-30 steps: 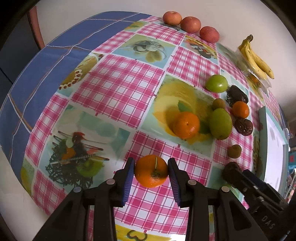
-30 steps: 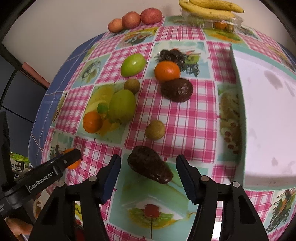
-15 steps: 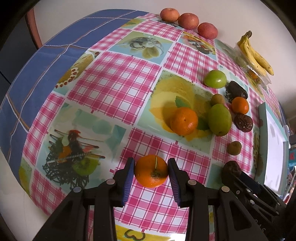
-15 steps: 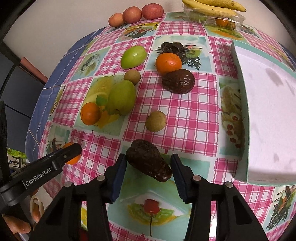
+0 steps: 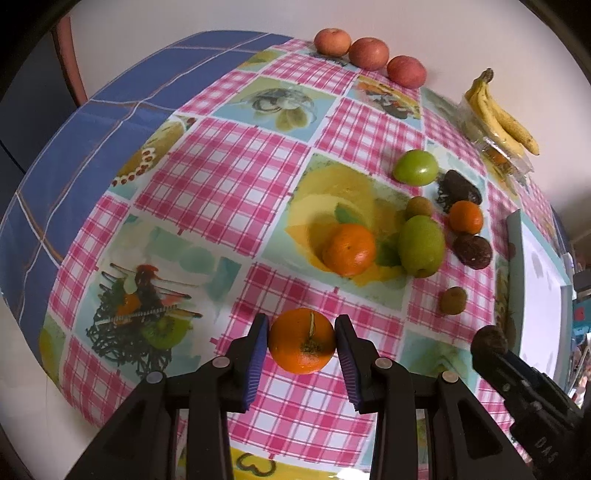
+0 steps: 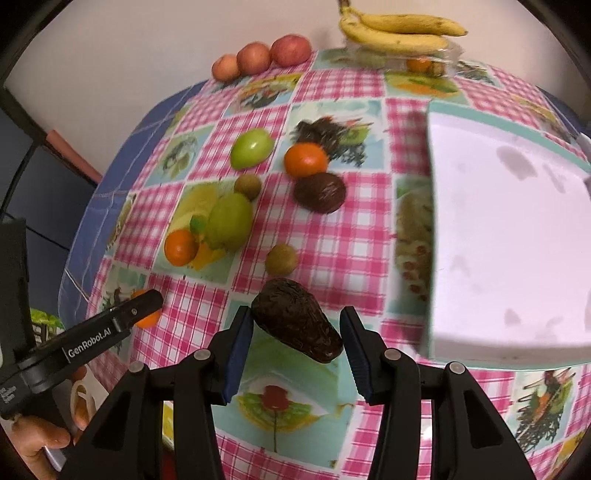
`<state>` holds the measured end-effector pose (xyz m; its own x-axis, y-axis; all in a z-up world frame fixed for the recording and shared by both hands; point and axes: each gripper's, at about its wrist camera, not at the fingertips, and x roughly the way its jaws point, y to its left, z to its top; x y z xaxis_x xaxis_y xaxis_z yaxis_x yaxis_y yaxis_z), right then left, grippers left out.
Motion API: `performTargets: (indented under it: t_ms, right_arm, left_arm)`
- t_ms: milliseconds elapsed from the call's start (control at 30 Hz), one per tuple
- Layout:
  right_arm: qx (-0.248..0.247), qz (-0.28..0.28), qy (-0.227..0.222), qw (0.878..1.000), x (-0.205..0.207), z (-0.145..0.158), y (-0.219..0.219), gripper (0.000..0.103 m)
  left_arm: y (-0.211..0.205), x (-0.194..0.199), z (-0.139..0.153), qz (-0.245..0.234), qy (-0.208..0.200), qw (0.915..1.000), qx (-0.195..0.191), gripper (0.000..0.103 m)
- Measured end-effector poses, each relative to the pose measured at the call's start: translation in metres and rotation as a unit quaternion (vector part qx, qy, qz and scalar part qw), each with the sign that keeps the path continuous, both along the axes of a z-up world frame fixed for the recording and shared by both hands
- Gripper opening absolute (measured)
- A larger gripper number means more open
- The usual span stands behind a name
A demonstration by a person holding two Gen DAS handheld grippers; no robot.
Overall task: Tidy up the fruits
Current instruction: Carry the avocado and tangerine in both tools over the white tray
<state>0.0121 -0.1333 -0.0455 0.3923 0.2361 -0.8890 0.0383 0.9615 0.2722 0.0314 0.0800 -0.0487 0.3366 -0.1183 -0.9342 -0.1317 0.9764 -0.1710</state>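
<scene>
Fruit sorting, both grippers loaded

Containers: clear clamshell [image 6: 402, 61] at top centre of right view, bananas [image 6: 399, 31] on top, contents blurred; white tray [image 6: 517, 236] at right, nothing in it. Counts, left view: three red apples [image 5: 369, 53] top, three oranges, two green fruits, two kiwis. Left gripper [image 5: 301, 341] bottom centre, fingers closed on orange [image 5: 302, 340], both pads touching. Right gripper [image 6: 295, 326] bottom centre, fingers narrowed around dark avocado [image 6: 295, 325]; left pad touching, right pad contact unclear.

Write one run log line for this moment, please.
left gripper: shut on orange | right gripper: shut on avocado | tablecloth: other fruits loose
</scene>
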Motion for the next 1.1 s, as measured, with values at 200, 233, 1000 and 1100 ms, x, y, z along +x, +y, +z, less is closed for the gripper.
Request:
performTargets:
  t_ms: [200, 233, 1000, 1100]
  right_arm:
    - [-0.026, -0.051, -0.025, 0.998, -0.002, 0.016, -0.034, 0.05]
    - [-0.032, -0.062, -0.028, 0.997, -0.001, 0.018, -0.042, 0.048]
    - [-0.046, -0.128, 0.015, 0.991, 0.004, -0.001, -0.11, 0.03]
    - [-0.048, -0.116, 0.017, 0.992, 0.004, -0.003, -0.104, 0.03]
  left_arm:
    - [-0.015, 0.0, 0.016, -0.012, -0.021, 0.9997, -0.005, 0.039]
    - [-0.018, 0.002, 0.019, -0.015, -0.022, 0.9996, -0.006, 0.039]
    - [-0.128, 0.017, 0.03, -0.117, -0.025, 0.992, -0.039, 0.039]
    - [-0.127, 0.016, 0.023, -0.117, -0.017, 0.9922, -0.039, 0.039]
